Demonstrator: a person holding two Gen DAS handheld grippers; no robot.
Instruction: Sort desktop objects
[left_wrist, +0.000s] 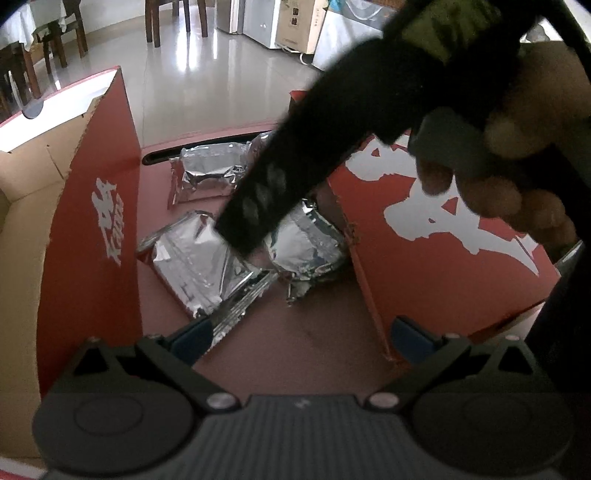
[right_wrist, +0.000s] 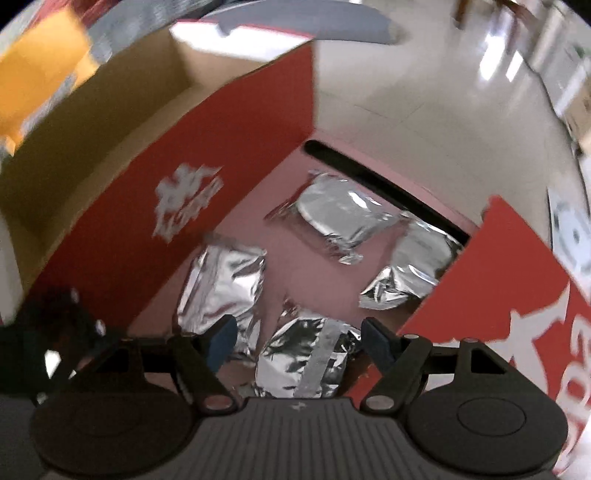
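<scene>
Two red cardboard boxes stand on a pink table (right_wrist: 295, 273). The left box (right_wrist: 207, 147) is open-topped, its brown interior showing no contents; the right box (left_wrist: 443, 236) shows only a printed white logo. Four foil packets lie in the channel between them: far packet (right_wrist: 343, 214), right packet (right_wrist: 410, 273) touching the right box, left packet (right_wrist: 221, 280) beside the left box, near packet (right_wrist: 306, 354). A slot (right_wrist: 369, 166) runs near the table's far edge. Right gripper (right_wrist: 299, 339): fingers (right_wrist: 376, 341) wide apart, flanking the near packet without gripping it. Left gripper (left_wrist: 301, 338): fingers (left_wrist: 192, 338) wide apart, left tip over the left packet's crimped edge; contact cannot be told.
</scene>
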